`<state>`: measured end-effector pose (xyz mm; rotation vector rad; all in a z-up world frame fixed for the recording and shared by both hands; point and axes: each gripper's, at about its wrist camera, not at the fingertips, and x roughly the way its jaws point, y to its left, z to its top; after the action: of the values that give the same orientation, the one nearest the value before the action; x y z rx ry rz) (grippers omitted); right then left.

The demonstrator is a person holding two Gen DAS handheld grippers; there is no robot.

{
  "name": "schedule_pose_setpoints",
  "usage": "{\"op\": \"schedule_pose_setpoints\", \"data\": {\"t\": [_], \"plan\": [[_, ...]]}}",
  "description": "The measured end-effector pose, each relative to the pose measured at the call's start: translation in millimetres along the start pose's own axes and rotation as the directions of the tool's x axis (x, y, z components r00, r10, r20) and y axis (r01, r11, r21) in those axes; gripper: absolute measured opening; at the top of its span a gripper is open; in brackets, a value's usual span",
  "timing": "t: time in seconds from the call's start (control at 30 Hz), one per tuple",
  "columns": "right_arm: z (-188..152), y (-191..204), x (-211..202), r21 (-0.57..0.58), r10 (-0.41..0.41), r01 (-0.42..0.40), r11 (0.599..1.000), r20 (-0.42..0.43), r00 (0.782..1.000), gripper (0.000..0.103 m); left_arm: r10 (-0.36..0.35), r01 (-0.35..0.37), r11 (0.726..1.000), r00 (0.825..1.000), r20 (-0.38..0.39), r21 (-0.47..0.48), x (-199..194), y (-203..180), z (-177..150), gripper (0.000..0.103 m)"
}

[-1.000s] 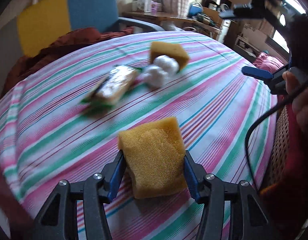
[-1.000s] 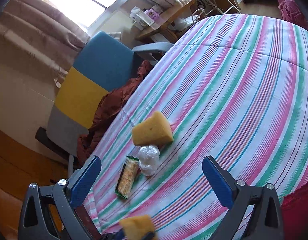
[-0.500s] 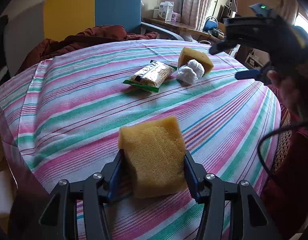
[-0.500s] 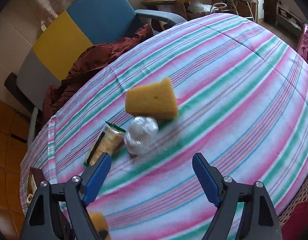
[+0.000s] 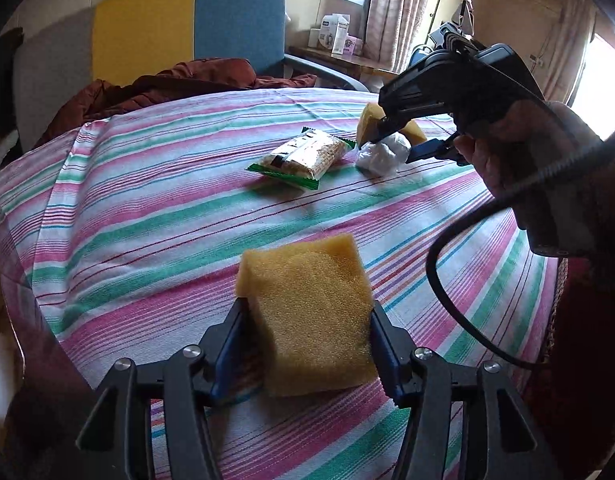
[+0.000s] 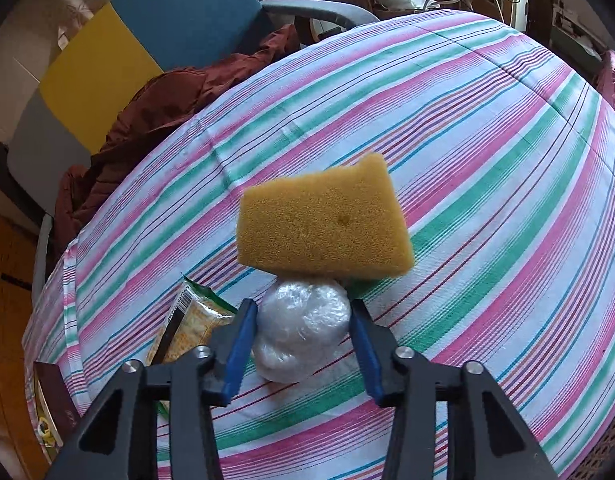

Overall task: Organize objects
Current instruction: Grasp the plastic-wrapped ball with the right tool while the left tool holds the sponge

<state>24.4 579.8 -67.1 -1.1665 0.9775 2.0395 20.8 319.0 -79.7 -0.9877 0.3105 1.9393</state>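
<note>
my right gripper [image 6: 301,330] has just been closing, and its blue pads now sit against both sides of the white plastic-wrapped ball [image 6: 303,326], clamped on it where it rests on the striped tablecloth [image 6: 487,168]. from the left wrist view i see the same gripper [image 5: 387,140] reaching down onto that ball [image 5: 381,156], with the person's hand [image 5: 519,152] on its handle and a black cable [image 5: 459,240] hanging from it.

my left gripper [image 5: 307,332] is partway closed, pressed on the near sponge [image 5: 307,312], whose sides dent in at the pads; i cannot tell if it is lifted off the cloth or resting on it.

count: i see two yellow sponges, one in my left jaws and the far sponge [image 6: 323,228] just behind the ball, touching or overlapping it. one wrapped ball. one snack packet [image 5: 301,158] with green edges, lying flat just beside the ball toward the chair. it carries a barcode strip in the right wrist view, but i cannot read any print on it.

behind the table stands one chair [image 5: 187,28] in yellow and blue with dark red cloth [image 5: 167,88] heaped on it.
</note>
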Motion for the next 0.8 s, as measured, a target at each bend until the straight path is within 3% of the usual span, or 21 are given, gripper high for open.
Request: {"op": "schedule_pose_setpoints", "data": {"t": [0.2, 0.47, 0.63, 0.8], "plan": [[-6.1, 9.1, -4.2, -0.08, -0.039, 0.038, 0.996, -0.003, 0.999, 0.041, -0.006, 0.006, 1.0, 1.0, 0.008, -0.002, -3.1, 0.5, -3.4, 0.059], [-10.7, 21.8, -7.5, -0.149, 0.025, -0.026, 0.989, -0.012, 1.0, 0.039, -0.01, 0.01, 1.0, 1.0, -0.017, -0.026, -6.8, 3.6, 0.7, 0.055], [-7.5, 21.9, -12.3, -0.161, 0.017, -0.014, 0.987, 0.018, 1.0, 0.039, 0.035, -0.036, 0.998, 0.999, -0.011, -0.06, -29.4, 8.1, 5.6, 0.055], [-11.4, 33.3, -31.3, -0.221, 0.087, -0.067, 0.973, 0.083, 0.993, 0.039, 0.108, -0.104, 0.992, 0.992, 0.06, -0.071, -69.4, 11.2, 19.8, 0.055]]}}
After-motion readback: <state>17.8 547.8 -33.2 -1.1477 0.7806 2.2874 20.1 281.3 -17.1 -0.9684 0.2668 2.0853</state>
